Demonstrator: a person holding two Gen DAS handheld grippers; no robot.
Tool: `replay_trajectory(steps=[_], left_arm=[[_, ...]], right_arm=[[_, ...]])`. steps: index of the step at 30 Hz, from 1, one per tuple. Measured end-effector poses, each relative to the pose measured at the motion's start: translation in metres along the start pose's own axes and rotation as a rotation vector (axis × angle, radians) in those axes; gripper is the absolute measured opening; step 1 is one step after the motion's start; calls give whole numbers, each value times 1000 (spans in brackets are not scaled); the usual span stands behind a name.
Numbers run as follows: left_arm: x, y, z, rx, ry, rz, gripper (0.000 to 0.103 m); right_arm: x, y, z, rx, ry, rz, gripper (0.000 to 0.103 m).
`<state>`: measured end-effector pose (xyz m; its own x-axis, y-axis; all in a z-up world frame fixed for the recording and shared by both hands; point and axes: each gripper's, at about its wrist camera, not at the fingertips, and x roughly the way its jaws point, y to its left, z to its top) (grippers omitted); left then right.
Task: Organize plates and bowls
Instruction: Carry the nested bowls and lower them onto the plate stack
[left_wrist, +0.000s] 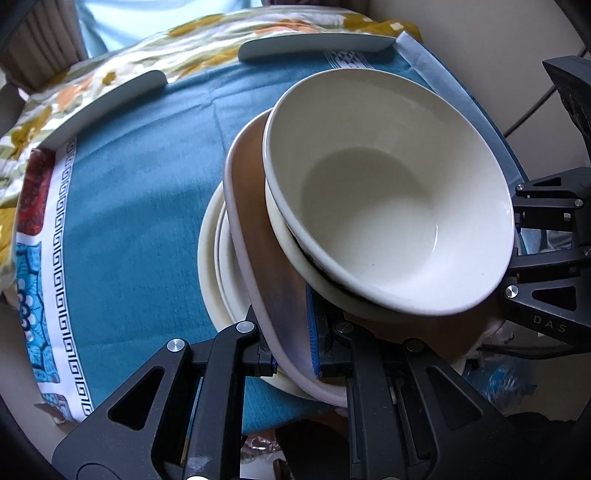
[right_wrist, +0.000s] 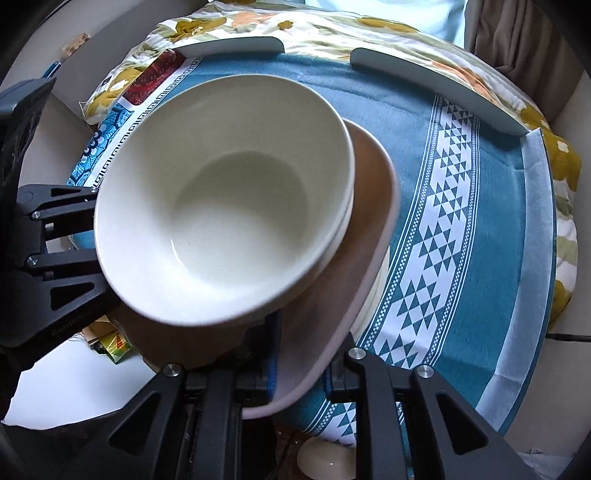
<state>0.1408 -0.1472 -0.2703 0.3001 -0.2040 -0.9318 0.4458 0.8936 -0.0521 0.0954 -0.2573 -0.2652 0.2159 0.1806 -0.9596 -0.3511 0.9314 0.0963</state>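
Left gripper (left_wrist: 295, 354): clamped on the near rim of the brown square plate with pale rim (left_wrist: 258, 266).
Right gripper (right_wrist: 299, 363): pinching the opposite rim of the same plate.
Cream ceramic bowl (left_wrist: 388, 192): nested in a second bowl, both riding on the plate.
Cream round plates (left_wrist: 218, 273): stacked under the brown plate.
Teal patterned tablecloth (left_wrist: 140, 206): lies below the stack.

Place: we take it for a home.
Bedding: we see a floral quilt (right_wrist: 388, 27).
Cover: we see a teal patterned cloth (left_wrist: 140, 206).
Window: we see curtains (right_wrist: 517, 40).
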Motion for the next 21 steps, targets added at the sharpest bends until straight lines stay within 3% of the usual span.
replay_trajectory(steps=[8, 21], left_arm=[[5, -3, 6, 3, 16, 73, 18], [-10, -2, 16, 61, 59, 117, 21]], right_arm=[[5, -4, 0, 6, 10, 9, 18], [-7, -9, 7, 49, 25, 8, 18]])
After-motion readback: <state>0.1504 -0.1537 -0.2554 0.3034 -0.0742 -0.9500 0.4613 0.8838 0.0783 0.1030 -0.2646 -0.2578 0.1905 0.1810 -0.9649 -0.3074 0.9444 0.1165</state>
